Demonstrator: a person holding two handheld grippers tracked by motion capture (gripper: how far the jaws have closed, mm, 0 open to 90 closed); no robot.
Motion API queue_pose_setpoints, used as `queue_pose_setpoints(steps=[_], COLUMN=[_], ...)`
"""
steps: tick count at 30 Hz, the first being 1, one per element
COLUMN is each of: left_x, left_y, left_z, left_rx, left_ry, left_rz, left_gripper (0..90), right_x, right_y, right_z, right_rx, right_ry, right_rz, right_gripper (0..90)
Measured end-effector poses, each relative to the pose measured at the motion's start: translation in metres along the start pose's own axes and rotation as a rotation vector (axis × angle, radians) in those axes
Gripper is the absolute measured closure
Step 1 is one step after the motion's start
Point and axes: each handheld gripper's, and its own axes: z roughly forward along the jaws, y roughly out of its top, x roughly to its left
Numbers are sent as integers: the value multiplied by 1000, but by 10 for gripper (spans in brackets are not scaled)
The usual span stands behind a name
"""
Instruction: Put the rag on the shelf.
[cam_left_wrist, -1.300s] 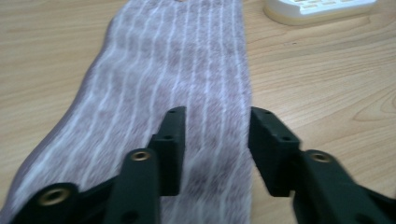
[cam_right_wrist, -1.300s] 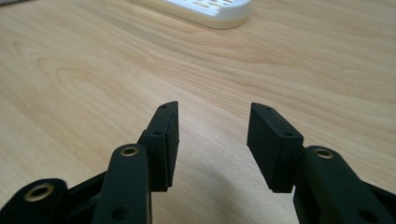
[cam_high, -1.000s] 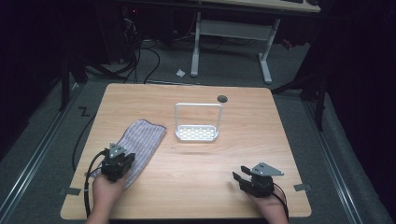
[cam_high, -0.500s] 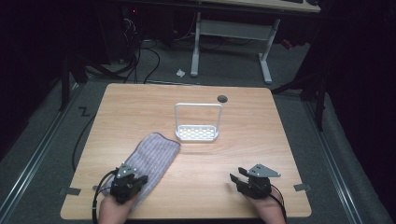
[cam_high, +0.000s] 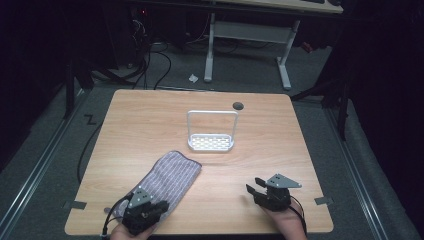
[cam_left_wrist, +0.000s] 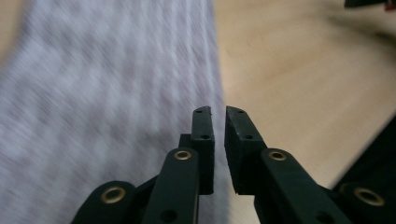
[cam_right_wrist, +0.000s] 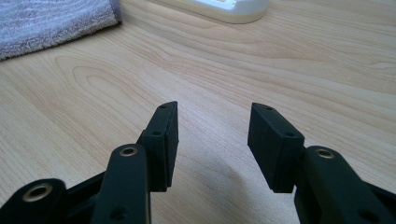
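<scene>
A grey-lilac ribbed cloth (cam_high: 172, 175) lies flat on the wooden table (cam_high: 150, 120), left of centre near the front edge. My left gripper (cam_high: 159, 206) sits over the cloth's near end. Its jaws have just been opening and stand a narrow gap apart. In the left gripper view the gripper (cam_left_wrist: 218, 112) hovers over the cloth (cam_left_wrist: 107, 93) edge with nothing pinched between the pads. My right gripper (cam_high: 252, 191) rests open at the front right. In the right gripper view its jaws (cam_right_wrist: 212, 109) stand wide over bare wood.
A white wire rack with a perforated base (cam_high: 212, 142) stands at the table's middle; its base (cam_right_wrist: 224, 9) shows at the top of the right gripper view, beside the cloth corner (cam_right_wrist: 46, 18). A dark round hole (cam_high: 238, 105) marks the far edge.
My left gripper pulled the cloth to the right and toward the front edge, then its jaws parted off it. The right gripper stayed where it was.
</scene>
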Motion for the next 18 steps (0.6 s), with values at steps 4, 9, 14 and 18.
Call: queue_pose_setpoints(steps=[4,9,14,18], left_x=[35,48,21,-11], left_y=[16,8,7,14], left_z=[19,32,39,51], left_rx=[51,90,102,132], left_ry=[98,84,-6,-69], left_rz=[30,-14,-1,53], left_gripper=[755,768,756,723], right_x=[3,3,1,4], right_y=[0,-2,-4,-4], right_z=[2,0,0,1], right_rx=[9,7,12,19], right_ry=[2,-7,-10,-6], right_rz=[-14,-19,-2,-2], right_gripper=[534,535,535,547])
